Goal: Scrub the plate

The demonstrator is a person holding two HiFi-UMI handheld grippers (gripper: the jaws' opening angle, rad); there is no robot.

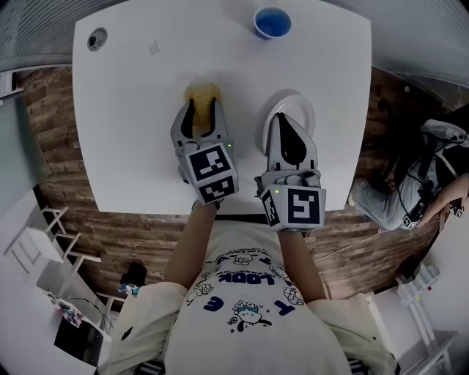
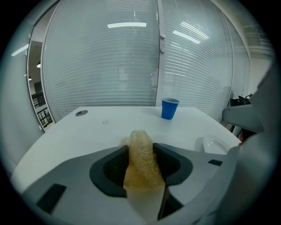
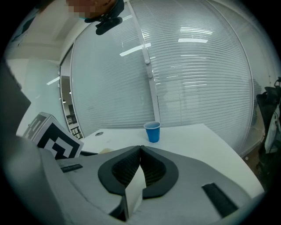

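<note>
A tan mesh scouring pad (image 1: 203,93) rests on the white table (image 1: 124,124). My left gripper (image 1: 203,103) straddles it, a jaw on each side. In the left gripper view the scouring pad (image 2: 141,154) fills the gap of the left gripper (image 2: 140,148) and both pads touch it, so the jaws are shut on it. The white plate (image 1: 305,108) lies just to the right, also seen as the plate (image 2: 215,144) low right in that view. My right gripper (image 1: 283,117) hovers over the plate's near side, shut with nothing held; the right gripper (image 3: 140,150) shows its jaws meeting.
A blue cup (image 1: 272,22) stands at the table's far edge, also the cup (image 2: 169,108) and the cup (image 3: 152,131). A round grommet (image 1: 97,38) sits at the far left corner. A person's legs (image 1: 381,198) are at the right, and white shelving (image 1: 33,245) at the lower left.
</note>
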